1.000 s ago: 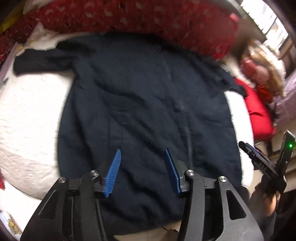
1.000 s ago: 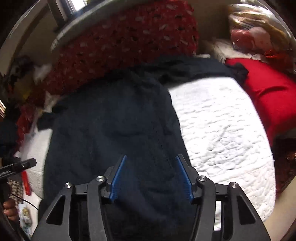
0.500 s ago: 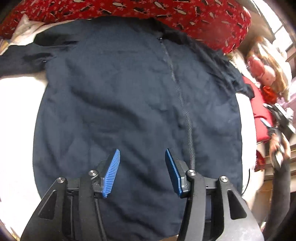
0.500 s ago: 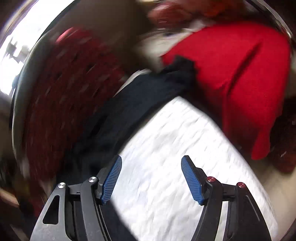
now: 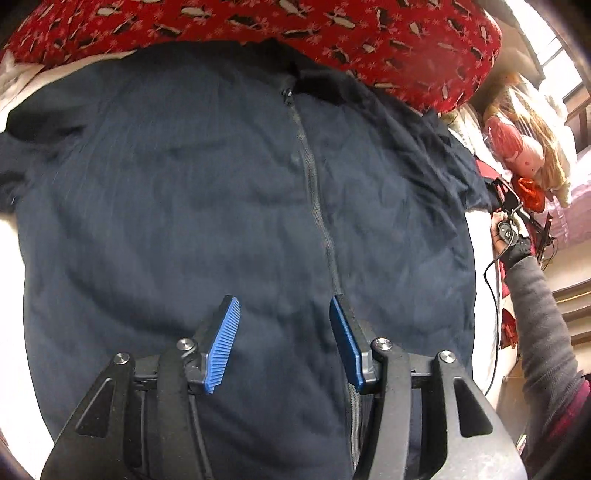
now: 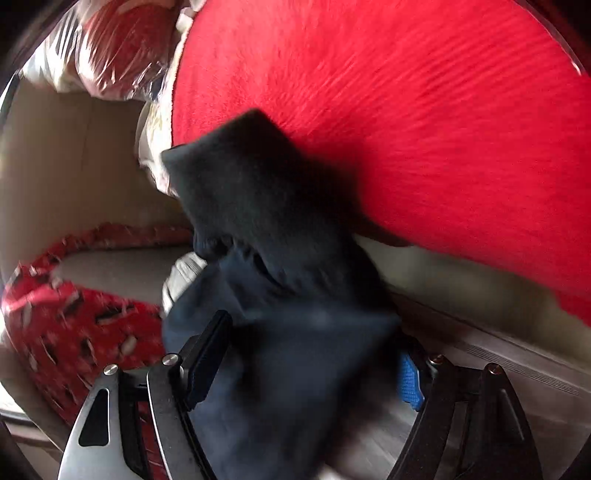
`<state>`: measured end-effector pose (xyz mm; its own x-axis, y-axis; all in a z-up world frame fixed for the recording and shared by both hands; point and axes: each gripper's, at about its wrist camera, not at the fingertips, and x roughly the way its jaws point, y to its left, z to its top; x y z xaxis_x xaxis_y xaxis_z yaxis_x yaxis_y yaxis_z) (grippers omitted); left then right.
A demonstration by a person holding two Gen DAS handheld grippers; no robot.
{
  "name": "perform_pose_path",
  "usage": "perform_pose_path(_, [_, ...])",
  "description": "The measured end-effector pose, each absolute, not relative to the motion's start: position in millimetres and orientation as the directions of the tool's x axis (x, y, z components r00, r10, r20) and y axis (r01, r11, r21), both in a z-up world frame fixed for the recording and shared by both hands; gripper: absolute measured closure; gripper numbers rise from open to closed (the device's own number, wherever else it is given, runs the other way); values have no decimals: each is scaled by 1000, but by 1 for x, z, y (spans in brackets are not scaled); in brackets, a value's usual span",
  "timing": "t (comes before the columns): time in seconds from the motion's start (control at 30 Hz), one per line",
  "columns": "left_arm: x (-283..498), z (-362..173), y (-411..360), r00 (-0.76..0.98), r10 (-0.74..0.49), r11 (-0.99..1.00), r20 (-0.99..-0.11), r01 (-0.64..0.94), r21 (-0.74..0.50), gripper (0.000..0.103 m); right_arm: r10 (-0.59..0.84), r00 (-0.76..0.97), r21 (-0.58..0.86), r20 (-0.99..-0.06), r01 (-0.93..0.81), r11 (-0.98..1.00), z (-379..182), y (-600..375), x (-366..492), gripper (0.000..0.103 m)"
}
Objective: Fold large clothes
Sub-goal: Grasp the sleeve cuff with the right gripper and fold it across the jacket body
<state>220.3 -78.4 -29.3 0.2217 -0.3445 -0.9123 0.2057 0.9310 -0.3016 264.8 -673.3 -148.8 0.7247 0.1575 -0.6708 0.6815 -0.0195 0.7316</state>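
A white quilted bed (image 5: pixel 11 317) carries the task's thing: a large dark navy jacket (image 5: pixel 207 206), spread flat and face up across most of the bed. Its grey zipper (image 5: pixel 314 192) runs closed from the collar down toward the near hem, and the cloth shows shallow wrinkles. No brand, label or writing can be read on it. Along the far edge of the bed lies a red blanket with a black-and-white print (image 5: pixel 332 33), and the collar touches it. On the right, a plain red cushion (image 6: pixel 406 110) stands against the end of the jacket's sleeve (image 6: pixel 258 192), which is bunched and lifted from the bed.

The person's right arm, in a grey sleeve (image 5: pixel 539 314), reaches out beside the bed toward that sleeve end.

The left tool (image 5: pixel 284 332) hovers over the lower front of the jacket, pointing steeply down, its blue pads apart with nothing between them.

The right tool (image 6: pixel 314 369) has the dark sleeve cloth lying between its jaws, which are closing; the picture is blurred, so whether the pads already press on the cloth is hard to say, though they seem not yet tight.
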Motion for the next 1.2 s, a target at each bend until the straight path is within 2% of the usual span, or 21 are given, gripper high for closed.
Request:
perform_pose_path(0.03, [223, -28, -79, 223, -347, 930, -911, 210, -303, 54, 126, 768, 771, -628, 636, -38, -147, -674, 263, 62])
perform_pose_path(0.07, [227, -27, -80, 226, -348, 929, -910, 215, -302, 54, 97, 798, 799, -595, 601, -41, -141, -676, 258, 100])
perform_pose_path(0.2, [248, -18, -70, 293, -341, 933, -893, 224, -282, 53, -80, 846, 845, -527, 532, 53, -83, -684, 230, 101])
perform_pose_path(0.33, [273, -31, -51, 323, -302, 953, -897, 140, -270, 50, -149, 783, 742, -604, 621, 253, -19, -675, 225, 100])
perform_pose_path(0.43, [286, -44, -34, 295, -351, 935, -888, 63, -349, 50, -138, 790, 726, -598, 606, 325, 8, -656, 239, 100])
perform_pose_path(0.5, [289, -45, -26, 304, -387, 919, -871, 47, -392, 50, -101, 812, 736, -575, 567, 370, 23, -635, 246, 100])
perform_pose_path(0.83, [301, -26, -2, 370, -366, 923, -854, 30, -383, 50, 253, 804, 721, -538, 283, 633, 79, -439, 304, 100])
perform_pose_path(1.03, [312, -17, 28, 387, -373, 914, -843, -1, -405, 50, 414, 697, 655, -585, 106, 748, 78, -305, 330, 99])
perform_pose_path(1.2, [316, -8, 59, 412, -390, 894, -824, -45, -445, 50, 493, 586, 591, -643, -31, 806, 64, -208, 339, 95])
